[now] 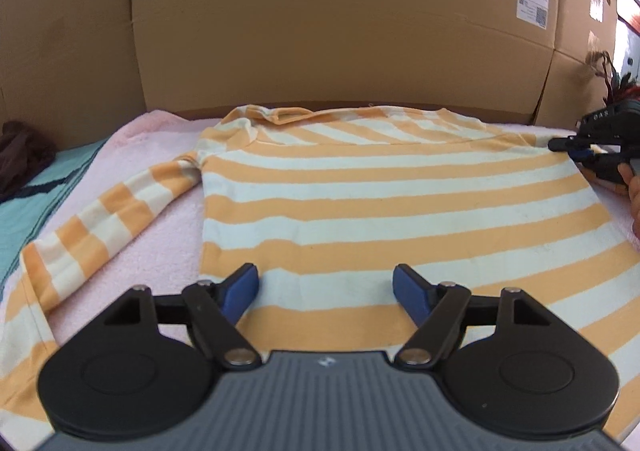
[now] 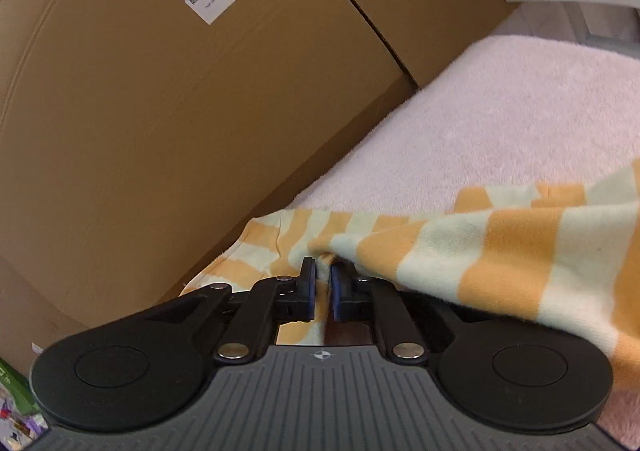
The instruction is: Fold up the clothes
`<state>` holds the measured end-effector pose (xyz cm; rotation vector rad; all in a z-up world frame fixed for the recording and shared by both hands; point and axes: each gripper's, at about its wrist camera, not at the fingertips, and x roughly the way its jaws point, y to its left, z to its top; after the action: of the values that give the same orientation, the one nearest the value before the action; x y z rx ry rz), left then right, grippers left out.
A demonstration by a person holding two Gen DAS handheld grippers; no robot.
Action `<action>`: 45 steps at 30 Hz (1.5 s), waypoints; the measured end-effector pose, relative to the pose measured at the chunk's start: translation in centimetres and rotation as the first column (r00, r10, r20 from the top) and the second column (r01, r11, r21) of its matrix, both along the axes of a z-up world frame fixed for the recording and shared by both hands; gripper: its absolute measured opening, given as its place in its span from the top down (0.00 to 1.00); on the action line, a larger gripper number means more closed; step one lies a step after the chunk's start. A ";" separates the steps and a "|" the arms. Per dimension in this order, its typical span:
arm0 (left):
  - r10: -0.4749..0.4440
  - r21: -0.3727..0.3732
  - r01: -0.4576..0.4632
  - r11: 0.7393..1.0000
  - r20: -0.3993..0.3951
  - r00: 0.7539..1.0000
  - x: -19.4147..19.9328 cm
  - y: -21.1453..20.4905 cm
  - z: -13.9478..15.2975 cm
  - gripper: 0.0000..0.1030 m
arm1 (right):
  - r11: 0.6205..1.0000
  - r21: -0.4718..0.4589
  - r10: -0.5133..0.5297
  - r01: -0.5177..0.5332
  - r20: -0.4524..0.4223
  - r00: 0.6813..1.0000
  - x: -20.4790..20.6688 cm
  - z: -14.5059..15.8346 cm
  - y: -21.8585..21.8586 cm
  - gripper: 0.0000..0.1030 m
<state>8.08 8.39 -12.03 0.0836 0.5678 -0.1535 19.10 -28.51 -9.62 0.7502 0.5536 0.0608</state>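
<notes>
while the shirt [image 1: 360, 203] lay flat on the pink towel [image 1: 160, 251], right tongs [image 2: 322, 287] pinched its 3 o'clock shoulder; left tongs [image 1: 325, 291] hovered open near the hem, probably needing a grip next.

Under my fingers a pink towel [image 1: 160, 251] covers the tabletop; the striped shirt [image 1: 400, 203] lies spread directly on it, a teal cloth [image 1: 36, 207] beside the towel's left edge.

The right gripper [image 2: 322, 283] pinches a bunched fold of the orange-and-cream striped knit shirt [image 2: 500, 251], blue pads nearly together on the fabric. The shirt drapes over a fluffy pale pink towel [image 2: 500, 111], brown cardboard boxes [image 2: 180, 111] just behind.
</notes>
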 end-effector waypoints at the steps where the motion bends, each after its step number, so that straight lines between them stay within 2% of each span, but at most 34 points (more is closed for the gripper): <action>1: -0.003 0.011 0.003 1.000 0.005 1.000 -0.1 -0.1 0.0 0.24 | 1.000 -0.016 0.001 -0.001 0.000 1.000 0.1 0.0 -0.1 0.95; 4: -0.003 -0.015 0.003 1.000 -0.006 1.000 0.1 0.3 0.0 0.23 | 0.999 -0.049 0.006 -0.006 -0.013 1.000 0.0 0.2 -0.3 0.94; 6: -0.006 -0.046 0.005 0.999 -0.019 1.000 0.3 0.7 0.0 0.20 | 0.999 -0.041 -0.030 0.028 -0.046 0.998 -1.3 1.0 -0.7 0.87; 9: -0.019 -0.040 0.018 0.999 -0.021 1.000 0.3 0.5 0.0 0.18 | 0.988 -0.133 -0.078 0.077 0.002 0.997 -4.2 2.8 -0.2 0.75; 10: -0.024 -0.031 0.023 0.999 -0.021 0.999 0.3 0.3 0.0 0.18 | 0.985 -0.157 -0.061 0.065 0.031 0.998 -5.0 3.4 0.4 0.65; 12: -0.030 -0.022 0.029 0.999 -0.022 0.999 0.2 0.1 -0.1 0.18 | 0.984 -0.159 0.097 -0.084 0.075 0.992 -5.7 3.8 2.1 0.64; 14: -0.031 -0.028 0.031 0.999 -0.024 0.999 0.2 0.2 -0.1 0.18 | 0.958 -0.125 0.270 -0.259 0.079 0.960 -5.5 3.5 4.0 0.65; 16: -0.033 -0.033 0.033 0.999 -0.020 0.999 0.1 0.4 -0.1 0.19 | 0.941 -0.064 0.336 -0.332 0.061 0.940 -5.1 2.3 4.8 0.65; 18: -0.018 -0.025 0.018 1.000 -0.015 1.000 -0.1 0.7 0.0 0.30 | 0.948 -0.044 0.316 -0.315 0.020 0.948 -4.6 0.8 4.4 0.69; 19: -0.014 -0.014 0.014 1.000 -0.012 1.000 -0.3 0.9 0.1 0.34 | 0.960 -0.045 0.277 -0.277 -0.003 0.961 -4.4 0.1 3.8 0.93; 20: -0.015 0.002 0.015 1.000 -0.007 1.000 -0.6 1.3 0.2 0.40 | 0.968 -0.049 0.246 -0.246 -0.009 0.969 -4.4 -0.4 3.1 1.00; 22: -0.003 0.010 0.003 1.000 -0.009 1.000 -1.0 2.2 0.4 0.49 | 0.982 -0.084 0.172 -0.171 0.009 0.985 -5.4 -0.4 1.8 1.00; 23: 0.006 0.004 -0.006 1.000 -0.014 1.000 -1.1 2.7 0.6 0.58 | 0.985 -0.106 0.135 -0.133 0.019 0.991 -6.0 -0.2 1.4 1.00; 24: 0.016 -0.009 -0.016 1.000 -0.016 1.000 -1.0 3.1 0.9 0.76 | 0.987 -0.121 0.113 -0.108 0.032 0.993 -6.3 -0.1 1.5 1.00; 25: 0.024 -0.016 -0.024 1.000 -0.006 1.000 -0.8 3.2 1.4 0.80 | 0.987 -0.134 0.093 -0.087 0.046 0.995 -6.6 -0.1 1.6 0.90; 26: 0.033 -0.017 -0.032 0.999 0.012 0.999 -0.5 3.2 2.0 0.80 | 0.983 -0.169 0.093 -0.078 0.083 0.992 -7.1 0.2 2.0 0.85; 27: 0.038 -0.017 -0.037 0.999 0.022 0.999 0.1 3.0 2.3 0.75 | 0.975 -0.210 0.099 -0.070 0.128 0.987 -7.6 0.6 2.6 0.85; 28: 0.039 -0.014 -0.039 0.999 0.025 0.999 0.9 2.8 2.6 0.66 | 0.960 -0.255 0.159 -0.113 0.170 0.973 -7.9 0.8 3.3 0.84; 29: 0.041 -0.011 -0.041 0.999 0.029 0.999 1.7 2.5 2.8 0.48 | 0.939 -0.302 0.236 -0.167 0.207 0.949 -8.2 1.0 4.1 0.84; 30: 0.047 -0.001 -0.047 0.999 0.029 0.998 2.7 2.1 2.9 0.42 | 0.903 -0.375 0.303 -0.208 0.216 0.928 -8.3 1.3 5.3 0.84; 32: 0.061 0.031 -0.061 0.998 -0.006 0.998 5.0 1.6 2.2 0.47 | 0.823 -0.502 0.410 -0.268 0.196 0.891 -8.4 1.7 7.3 0.84; 33: 0.070 0.035 -0.069 0.997 -0.038 0.997 6.3 1.5 1.7 0.51 | 0.791 -0.531 0.452 -0.303 0.173 0.875 -8.2 1.7 7.9 0.84; 34: 0.078 0.024 -0.077 0.997 -0.076 0.994 7.4 1.5 1.2 0.55 | 0.781 -0.527 0.469 -0.335 0.141 0.872 -7.7 1.6 8.0 0.84; 35: 0.086 0.017 -0.085 0.996 -0.090 0.992 8.1 1.7 1.0 0.54 | 0.777 -0.514 0.480 -0.364 0.108 0.871 -7.1 1.4 7.9 0.84; 37: 0.105 0.020 -0.104 0.994 -0.082 0.991 8.7 1.8 0.9 0.53 | 0.816 -0.465 0.405 -0.343 0.037 0.913 -5.9 1.1 7.1 0.84; 38: 0.118 0.033 -0.116 0.993 -0.072 0.990 8.8 1.8 0.8 0.53 | 0.845 -0.440 0.352 -0.305 0.029 0.935 -5.7 1.0 6.6 0.89; 40: 0.146 0.059 -0.143 0.988 -0.045 0.988 8.5 1.9 0.6 0.52 | 0.892 -0.386 0.268 -0.237 0.029 0.963 -5.6 0.8 5.4 0.89; 42: 0.169 0.040 -0.168 0.985 -0.035 0.985 8.3 2.6 0.5 0.55 | 0.900 -0.372 0.258 -0.228 0.032 0.966 -6.0 0.7 5.1 0.89; 45: 0.214 0.044 -0.213 0.976 -0.032 0.976 8.8 3.2 0.7 0.72 | 0.889 -0.395 0.267 -0.231 0.037 0.963 -6.4 0.6 5.4 0.87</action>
<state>16.84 11.58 -11.31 0.0583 0.6126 0.0656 12.71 -23.06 -8.97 0.2832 0.5513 0.2170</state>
